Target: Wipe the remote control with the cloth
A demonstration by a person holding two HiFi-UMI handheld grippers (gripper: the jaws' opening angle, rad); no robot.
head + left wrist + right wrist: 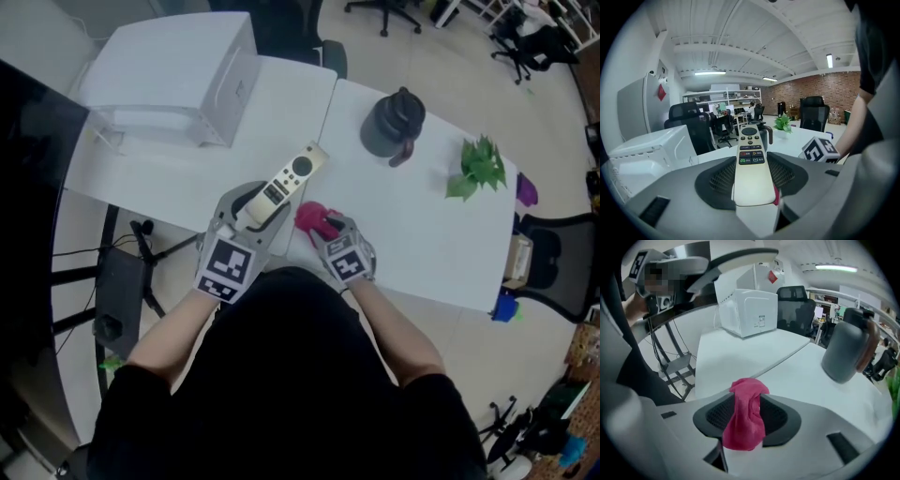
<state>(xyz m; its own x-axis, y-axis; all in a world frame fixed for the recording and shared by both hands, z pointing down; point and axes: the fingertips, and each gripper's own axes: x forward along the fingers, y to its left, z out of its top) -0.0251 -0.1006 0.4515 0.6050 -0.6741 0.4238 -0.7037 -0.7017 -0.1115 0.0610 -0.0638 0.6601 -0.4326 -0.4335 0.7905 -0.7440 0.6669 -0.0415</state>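
Note:
A long cream remote control (286, 178) sticks out forward from my left gripper (251, 214), which is shut on its near end, above the white table (422, 225). In the left gripper view the remote (749, 164) lies buttons up between the jaws of the left gripper (751, 190). A bunched pink cloth (314, 218) sits just right of the remote, at the tips of my right gripper (330, 232). In the right gripper view the cloth (745, 416) stands between the jaws of the right gripper (747, 425). They stand apart, and mesh pad shows on both sides.
A white box-shaped appliance (173, 80) stands at the table's far left. A dark jug (394, 125) is at the far middle, with a small green plant (481, 166) to its right. An office chair (553, 272) stands off the right edge.

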